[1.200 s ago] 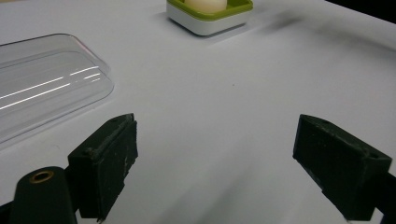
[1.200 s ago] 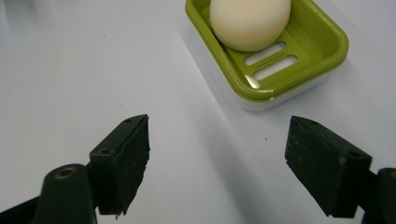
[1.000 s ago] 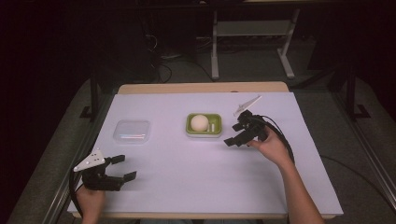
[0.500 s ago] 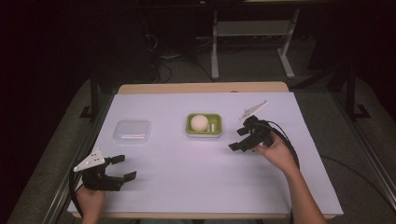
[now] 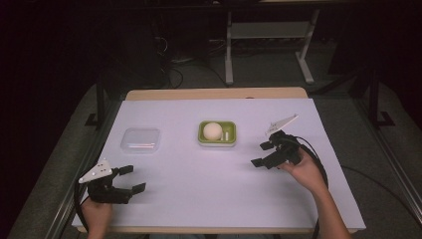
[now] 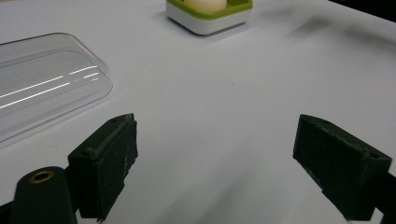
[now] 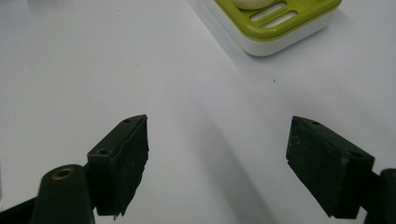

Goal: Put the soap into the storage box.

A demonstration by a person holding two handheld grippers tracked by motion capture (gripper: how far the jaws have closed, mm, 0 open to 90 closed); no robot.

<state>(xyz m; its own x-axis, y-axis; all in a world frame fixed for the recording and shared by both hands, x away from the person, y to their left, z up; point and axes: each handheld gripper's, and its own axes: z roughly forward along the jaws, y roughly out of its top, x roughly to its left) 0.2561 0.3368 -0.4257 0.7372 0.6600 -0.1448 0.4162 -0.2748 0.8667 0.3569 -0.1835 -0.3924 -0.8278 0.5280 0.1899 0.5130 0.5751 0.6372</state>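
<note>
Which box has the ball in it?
The green soap dish in the middle holds the cream ball. The clear lid, lying farther left, has none.

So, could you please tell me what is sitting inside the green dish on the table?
A pale round ball rests in the left part of the green dish. Beside it the slotted floor shows bare. What lies under the ball or below the slots is covered.

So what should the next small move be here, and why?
Probably carry the open right hand-held gripper a little farther from the green soap dish: it holds nothing, the soap already rests in the dish, and the clear lid lies apart, nearer the left hand-held gripper.
</note>
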